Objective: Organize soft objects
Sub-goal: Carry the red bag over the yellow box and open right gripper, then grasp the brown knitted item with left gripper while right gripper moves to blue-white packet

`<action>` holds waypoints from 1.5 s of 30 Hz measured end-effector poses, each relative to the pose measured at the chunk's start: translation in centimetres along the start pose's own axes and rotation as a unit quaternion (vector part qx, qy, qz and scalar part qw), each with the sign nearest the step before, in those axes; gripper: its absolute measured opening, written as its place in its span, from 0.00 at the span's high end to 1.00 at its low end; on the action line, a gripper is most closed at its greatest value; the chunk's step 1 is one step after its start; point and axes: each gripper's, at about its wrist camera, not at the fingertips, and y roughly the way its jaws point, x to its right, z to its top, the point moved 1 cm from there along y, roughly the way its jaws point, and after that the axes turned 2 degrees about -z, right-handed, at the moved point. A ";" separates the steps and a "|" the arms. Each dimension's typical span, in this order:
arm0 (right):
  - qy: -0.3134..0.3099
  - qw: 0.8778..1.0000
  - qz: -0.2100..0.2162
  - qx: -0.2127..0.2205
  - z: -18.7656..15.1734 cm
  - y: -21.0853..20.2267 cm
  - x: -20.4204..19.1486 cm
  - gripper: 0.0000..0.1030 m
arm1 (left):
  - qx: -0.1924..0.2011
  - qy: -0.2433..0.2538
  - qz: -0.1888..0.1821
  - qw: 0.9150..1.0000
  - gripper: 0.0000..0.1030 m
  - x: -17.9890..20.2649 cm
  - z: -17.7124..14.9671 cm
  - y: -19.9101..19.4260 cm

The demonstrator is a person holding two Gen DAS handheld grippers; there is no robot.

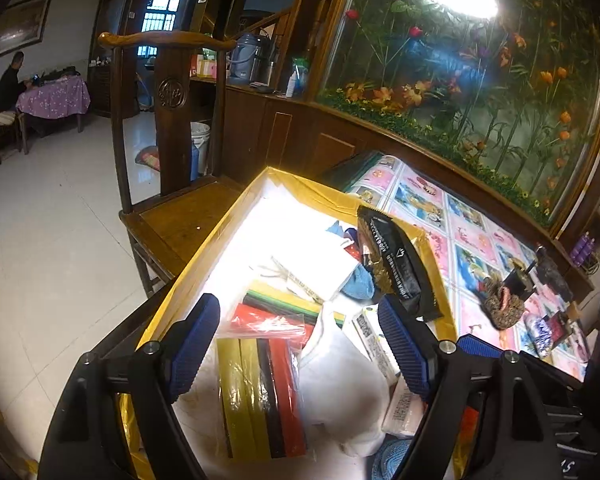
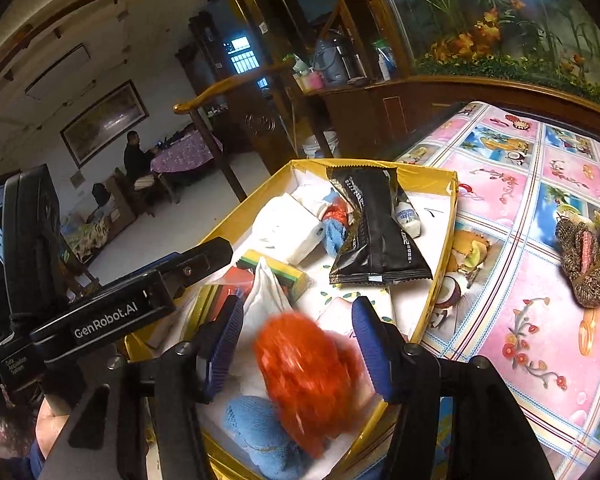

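- Both tongs sit over the yellow cardboard box with the white lining (image 1: pixel 204 240), which fills the lower middle of both views and is where nearly all the soft stuff has ended up.
- Left gripper (image 1: pixel 300 344): jaws wide apart, nothing pinched. A white crumpled cloth (image 1: pixel 340 384) and a clear packet of yellow, black and red strips (image 1: pixel 260 396) lie below and between the blue pads, but the pads aren't pressing on either.
- Right gripper (image 2: pixel 298 346): jaws apart too. A fuzzy orange blob of soft material (image 2: pixel 312 380) lies between them at the bottom of the frame, smeared with blur, and looks loose to me, like it's dropping or just landed.
- I'd say the step in hand is letting go into the box. To do it well: keep the jaws open, lift straight up so the pads don't drag the cloth or the orange thing back out, and steer clear of the black foil snack bag (image 2: pixel 374 232) leaning on the far wall.
- One more soft item, a brown speckled knitted pouch (image 2: pixel 588 272), sits out on the pink patterned tablecloth (image 2: pixel 520 208) at the right edge. Probably next.
- Hard to tell: what the orange thing actually is, what's buried under the white paper packs, and the blue knit piece (image 2: pixel 260 432) is partly covered at the bottom.
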 end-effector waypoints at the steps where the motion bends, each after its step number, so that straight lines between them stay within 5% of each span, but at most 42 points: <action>1: 0.004 1.000 0.004 0.003 0.1 -0.2 0.2 0.40 | 0.000 -0.002 -0.001 1.000 0.22 -0.1 0.1 -0.1; 10: 0.036 0.999 0.027 0.014 0.3 -1.7 1.2 0.40 | 0.003 -0.037 -0.019 0.999 0.21 -1.3 1.1 -1.3; 19: 0.031 0.998 0.030 0.041 -0.1 -5.5 2.6 0.40 | 0.000 -0.015 -0.030 0.999 0.21 0.5 1.3 -2.2; 24: 0.087 0.993 0.002 0.078 0.1 -10.1 8.8 0.40 | -0.006 0.009 -0.041 0.999 0.21 2.8 1.0 -2.3; 34: 0.150 0.974 -0.124 0.119 -1.3 -17.2 17.8 0.41 | -0.025 0.061 -0.077 0.995 0.21 8.3 -0.3 -2.1; 41: 0.219 0.959 -0.114 0.135 -2.2 -19.6 21.7 0.41 | -0.080 0.146 -0.160 0.973 0.21 14.1 -3.9 -1.0; 45: 0.216 0.960 -0.115 0.137 -2.2 -19.5 21.5 0.41 | -0.065 0.184 -0.056 0.979 0.21 14.1 -4.7 0.2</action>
